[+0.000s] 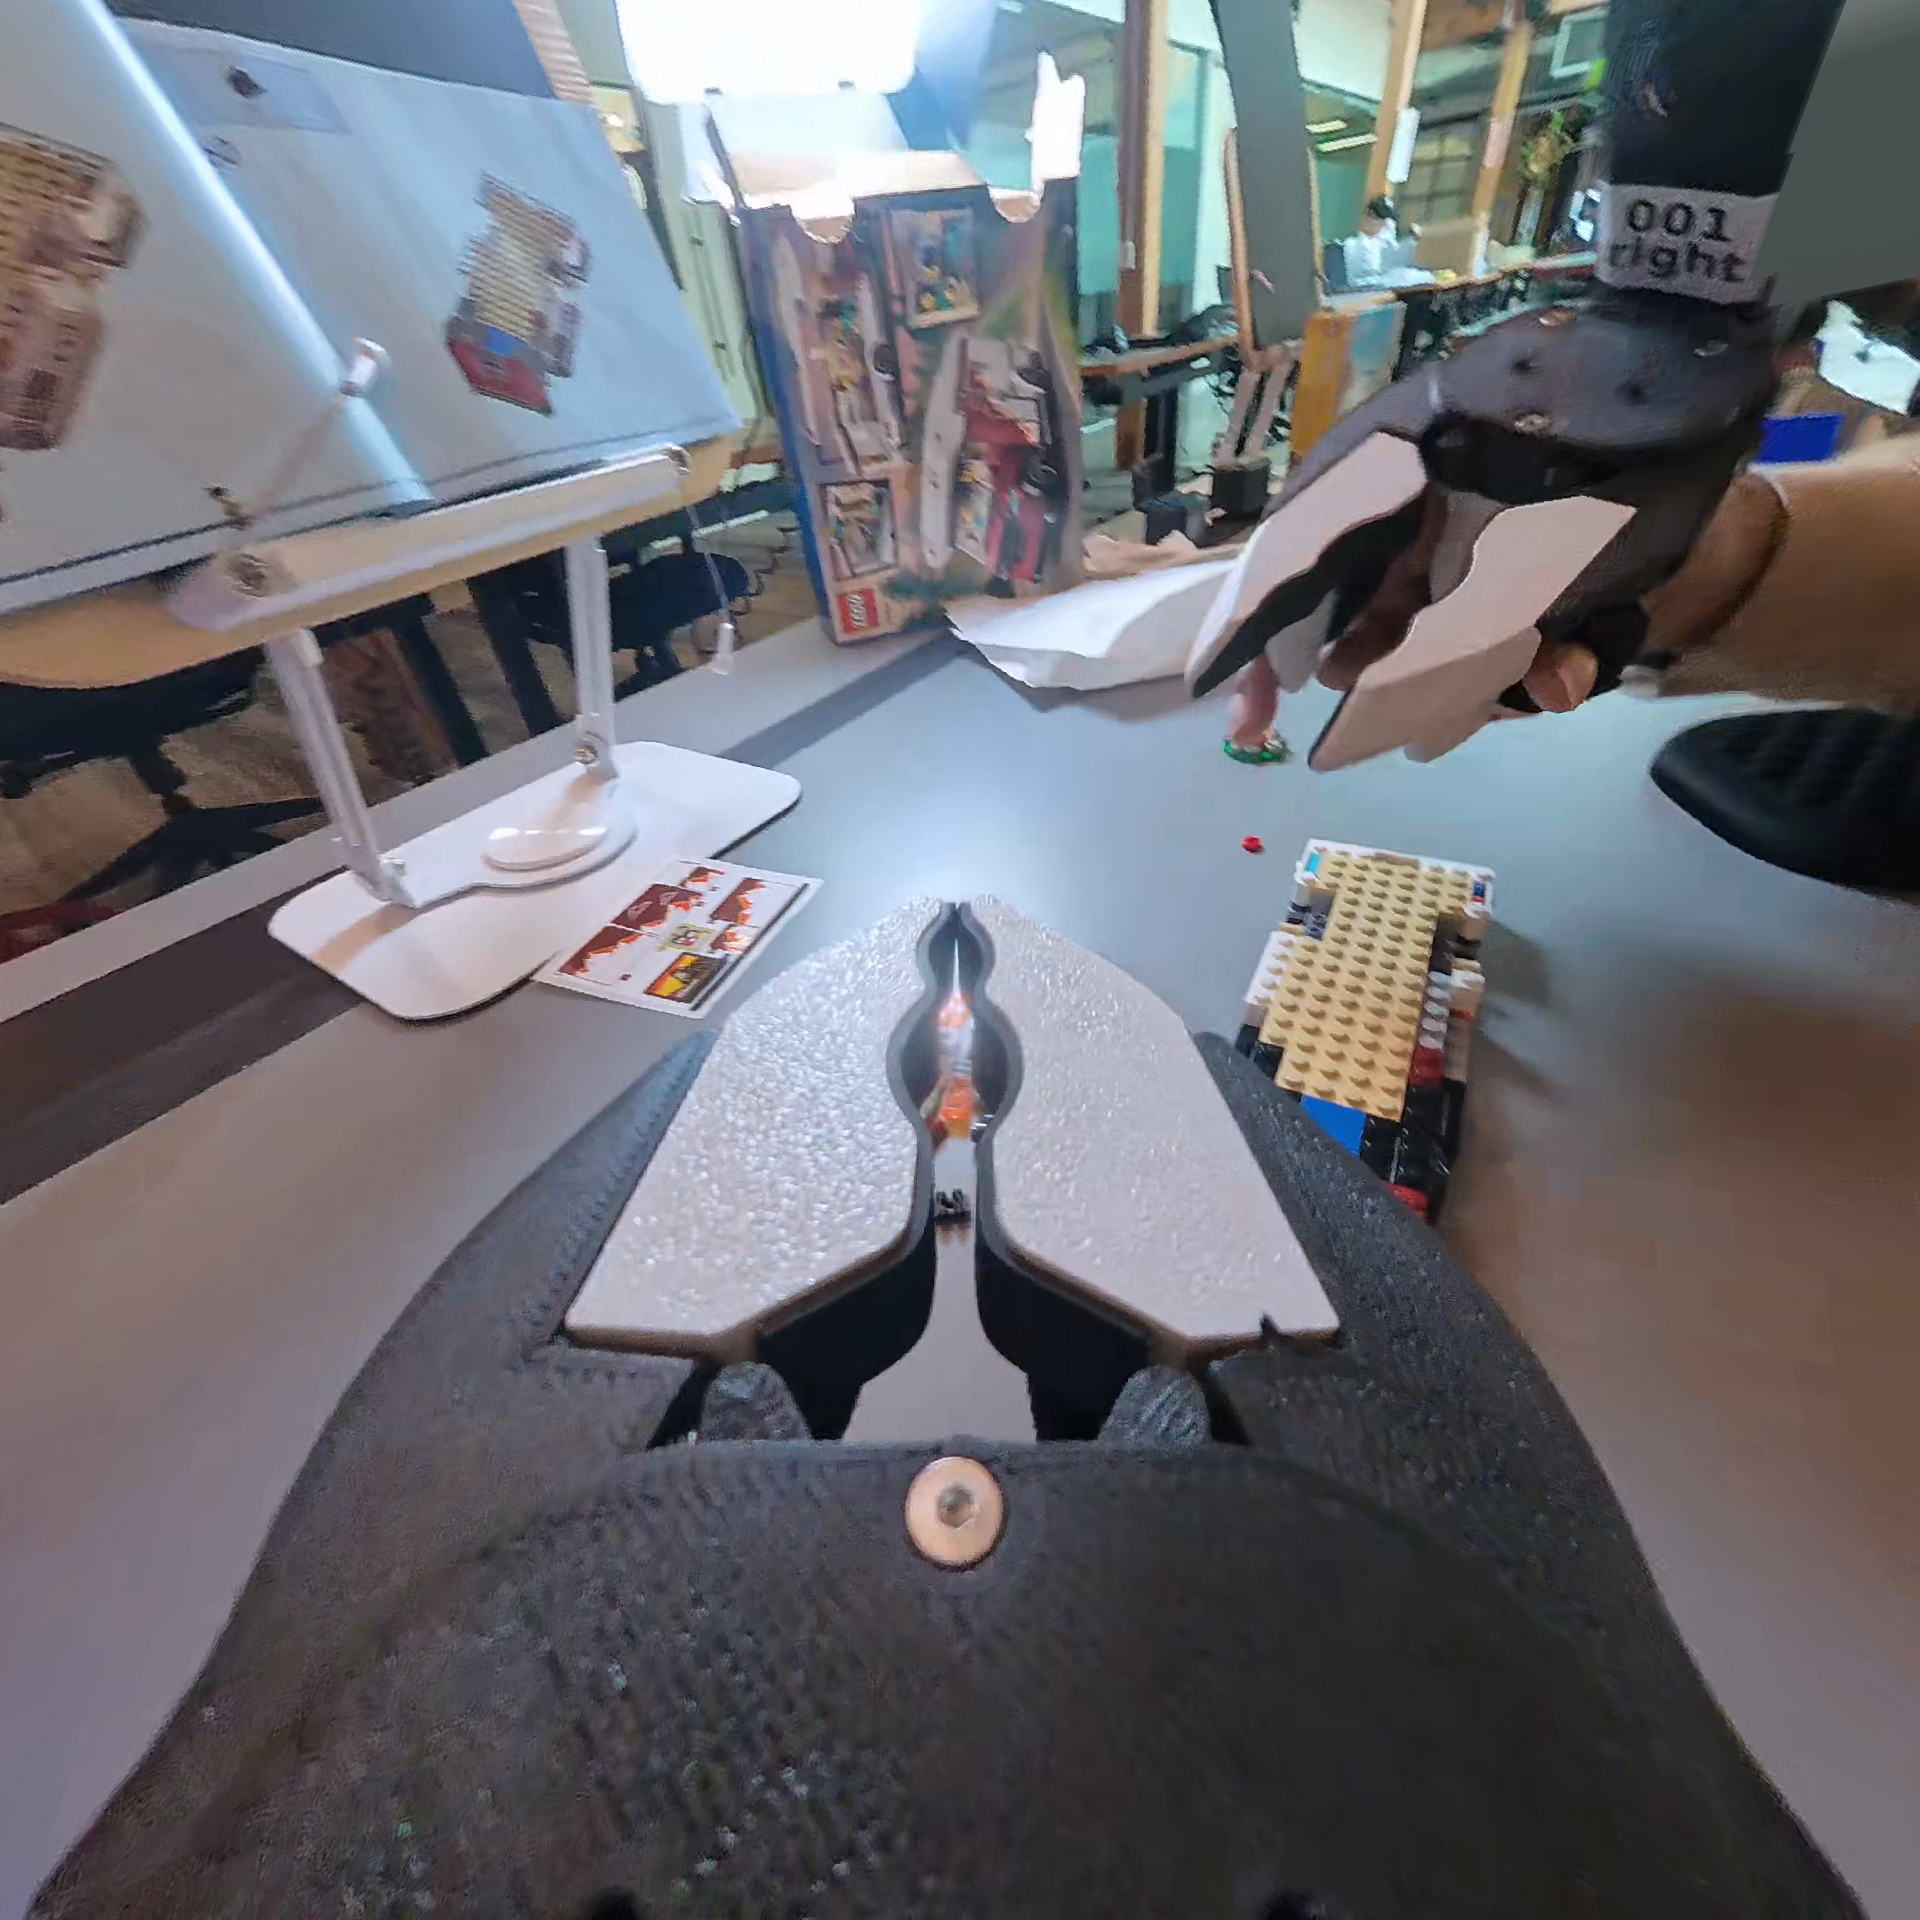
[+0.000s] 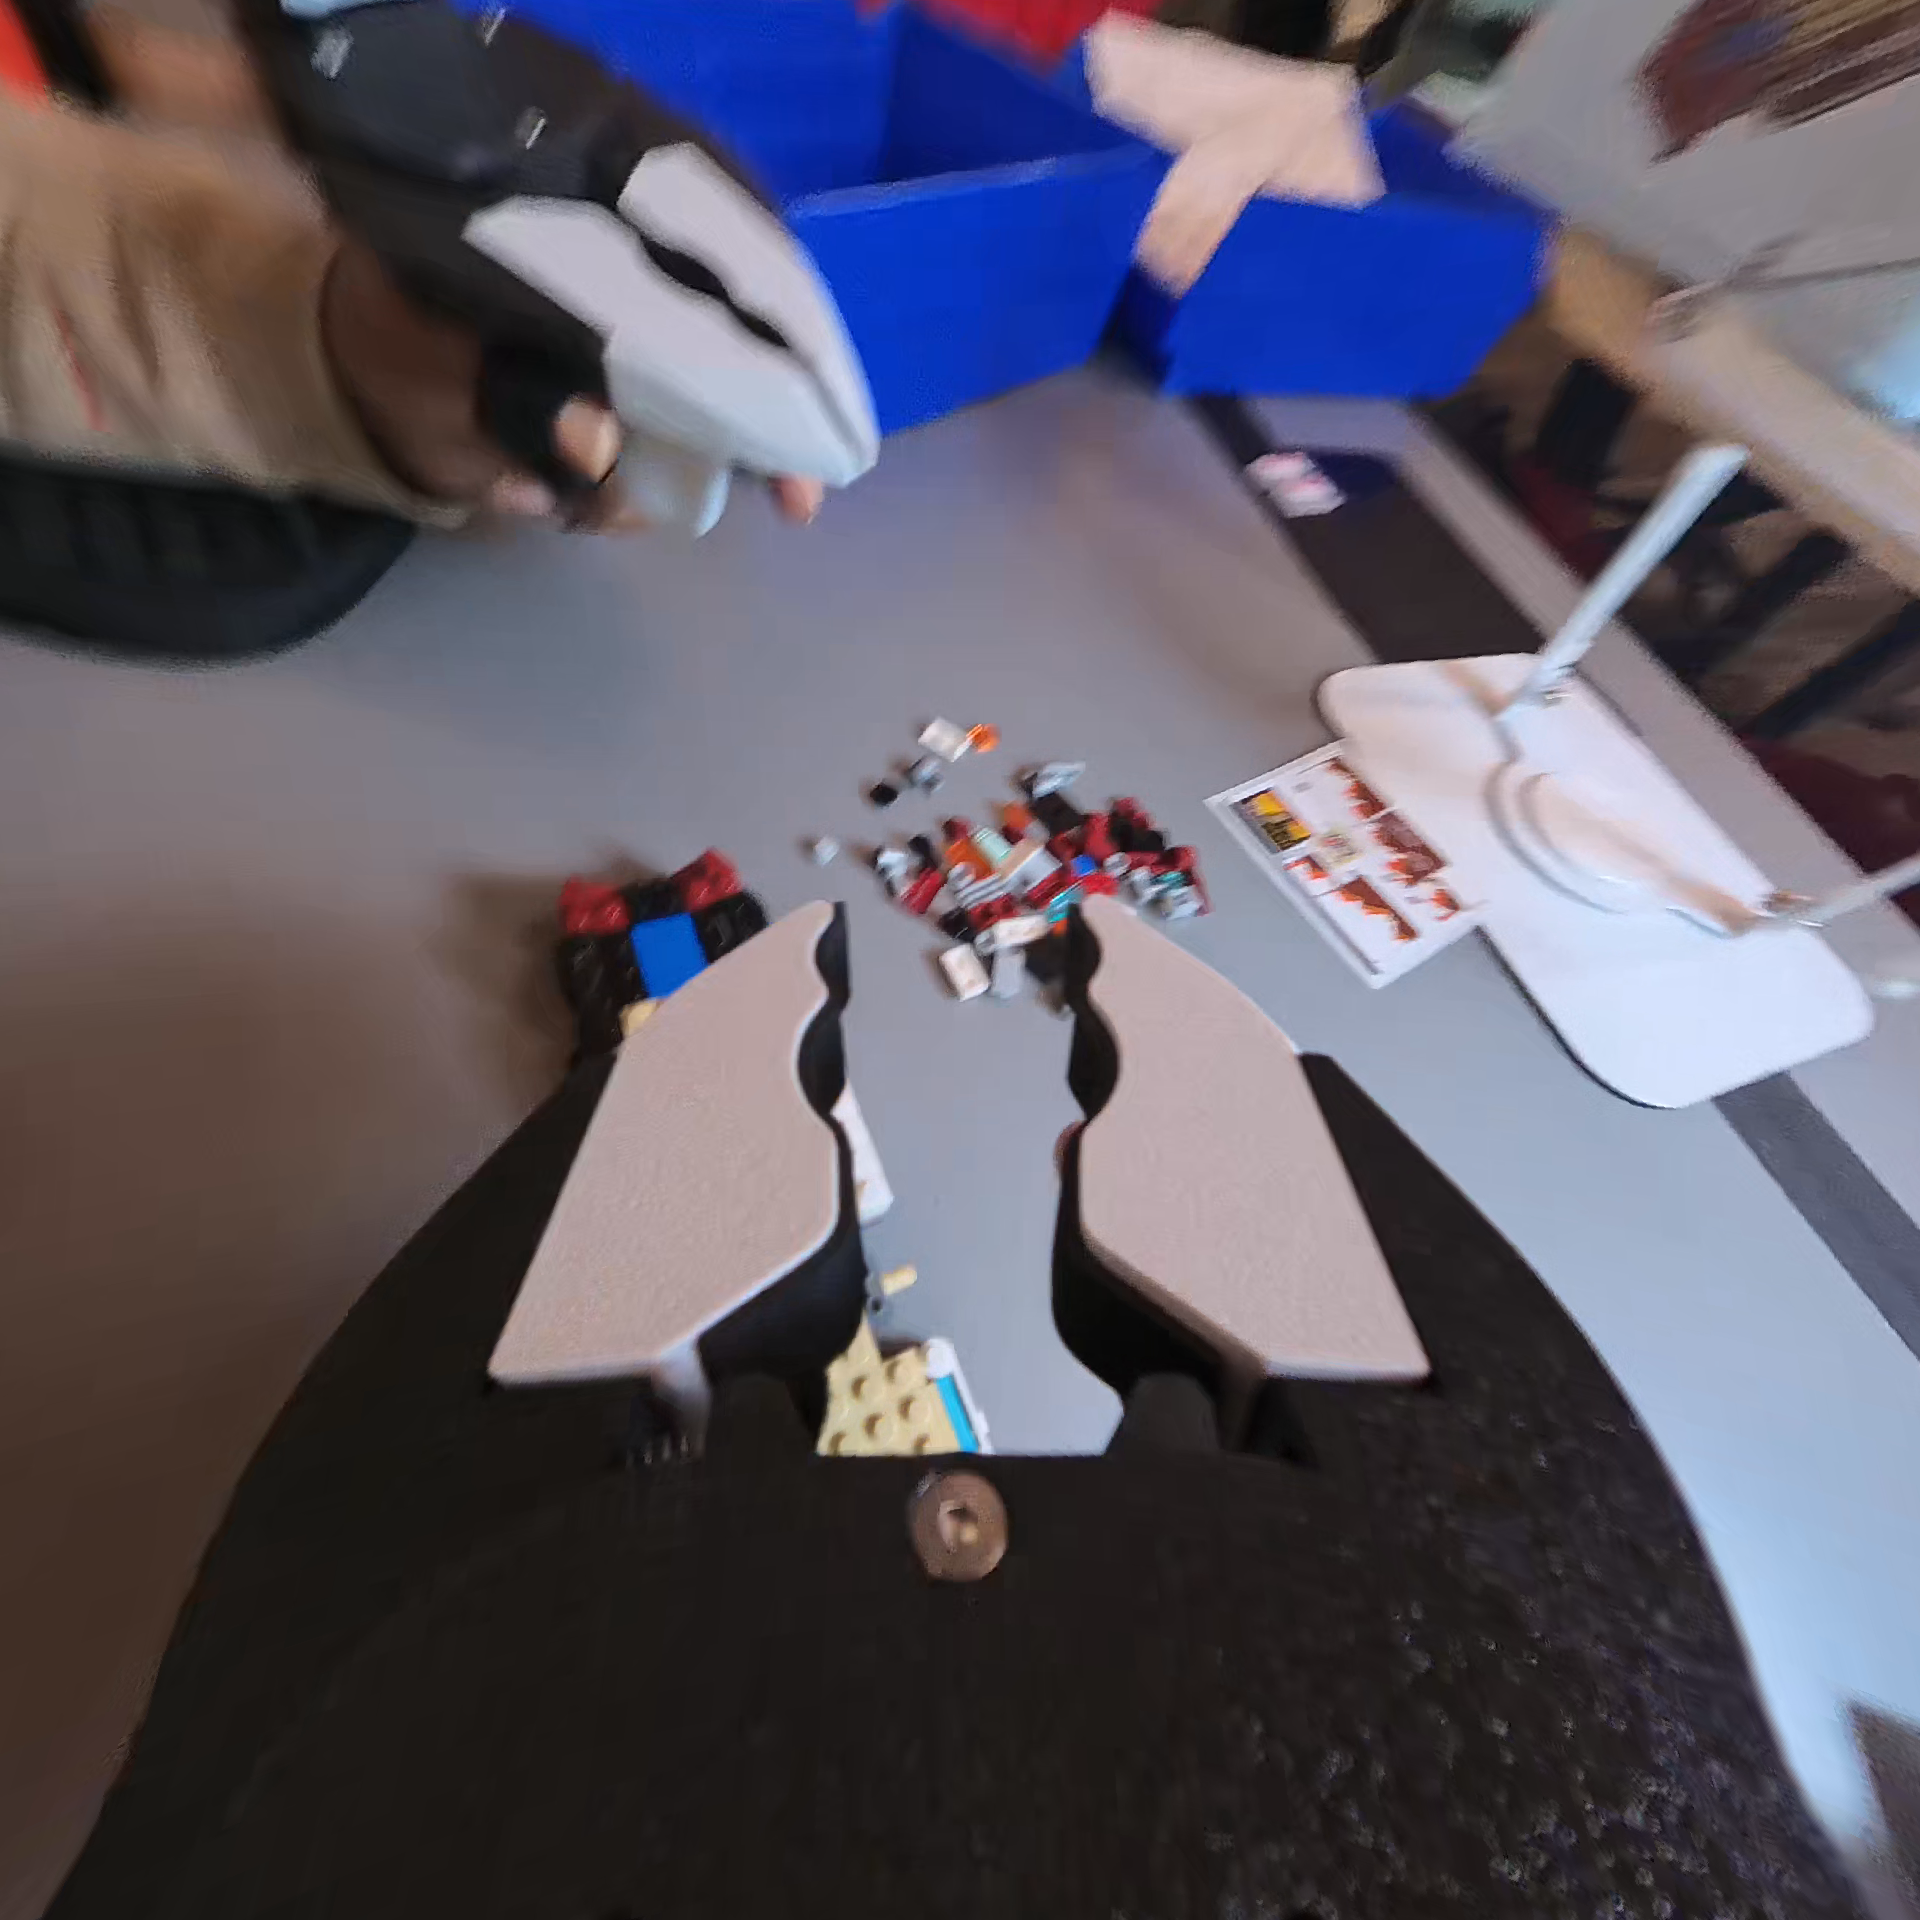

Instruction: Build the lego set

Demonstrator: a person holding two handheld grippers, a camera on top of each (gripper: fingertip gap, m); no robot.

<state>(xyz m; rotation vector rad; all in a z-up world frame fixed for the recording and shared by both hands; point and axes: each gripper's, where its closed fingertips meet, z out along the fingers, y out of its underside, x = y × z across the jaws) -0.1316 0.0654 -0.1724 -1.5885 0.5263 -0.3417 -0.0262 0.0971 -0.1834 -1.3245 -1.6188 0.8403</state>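
Left gripper (image 1: pixel 961 912) is hanging clenched and right gripper (image 2: pixel 956 920) is hovering released over a grey table (image 1: pixel 1039 790) strewn with toy bricks.
By the table's far left edge a white stand (image 1: pixel 540 883) is sitting with a sticker sheet (image 1: pixel 686 935) just beside it. At the middle the left fingers are pressing together; orange bits are showing through the hollow between them, held or lying beneath I cannot tell. The right fingers are standing apart with nothing between them, over the pile of loose bricks (image 2: pixel 1039 862), with the tan-topped brick build (image 1: pixel 1371 997) beside it and a small green piece (image 1: pixel 1257 748) nearby.
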